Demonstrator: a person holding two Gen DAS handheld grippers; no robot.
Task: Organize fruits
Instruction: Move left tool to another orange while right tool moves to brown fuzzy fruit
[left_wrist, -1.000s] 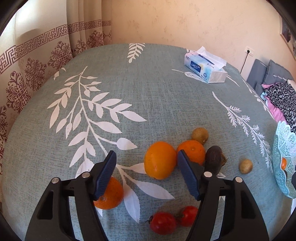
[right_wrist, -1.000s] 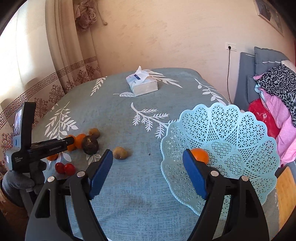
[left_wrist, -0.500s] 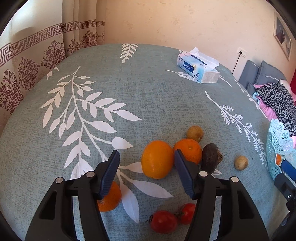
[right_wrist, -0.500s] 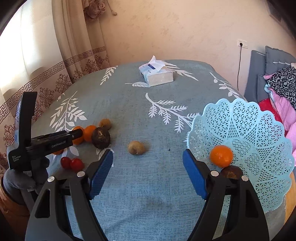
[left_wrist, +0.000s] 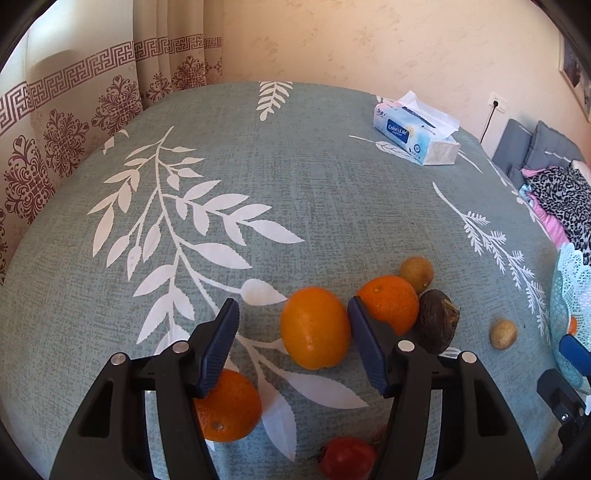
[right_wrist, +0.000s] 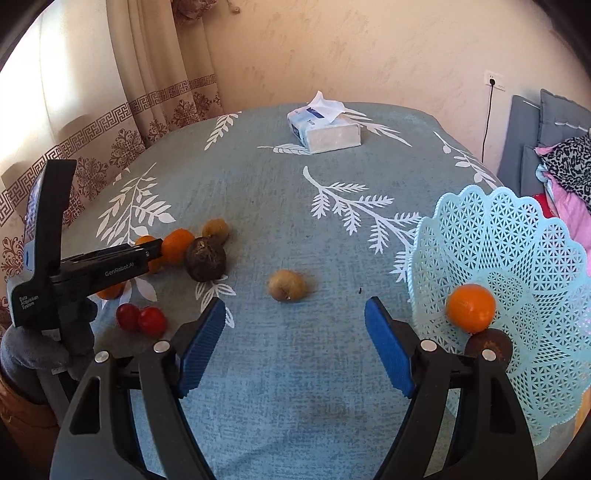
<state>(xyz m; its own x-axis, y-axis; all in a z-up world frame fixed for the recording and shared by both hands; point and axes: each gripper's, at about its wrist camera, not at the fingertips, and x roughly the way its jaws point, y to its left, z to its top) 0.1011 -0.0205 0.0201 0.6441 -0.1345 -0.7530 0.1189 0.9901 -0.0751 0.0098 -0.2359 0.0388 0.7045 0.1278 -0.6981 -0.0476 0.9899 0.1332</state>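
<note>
My left gripper (left_wrist: 291, 343) hangs low over a cluster of fruit on the leaf-print cloth. Its jaws are closing, with a large orange (left_wrist: 316, 328) between them. The right pad is at the peel and a gap shows on the left. Nearby lie a second orange (left_wrist: 389, 308), a third orange (left_wrist: 227, 404) under the left finger, a dark brown fruit (left_wrist: 437, 321), a kiwi (left_wrist: 417, 273) and tomatoes (left_wrist: 347, 458). My right gripper (right_wrist: 295, 343) stands open and empty, just short of a small brown fruit (right_wrist: 287, 285). The pale blue basket (right_wrist: 517, 240) holds an orange (right_wrist: 471, 307) and a dark fruit (right_wrist: 487, 345).
A tissue box (right_wrist: 325, 129) sits at the far side of the table. Patterned curtains (left_wrist: 74, 129) hang behind the left edge. Cushions and clothes (right_wrist: 565, 166) are piled beyond the right edge. The left gripper's body (right_wrist: 92, 273) and a gloved hand fill the left of the right wrist view.
The left jaws have narrowed around the large orange. The right gripper has swung left, away from the basket and toward the small brown fruit.
</note>
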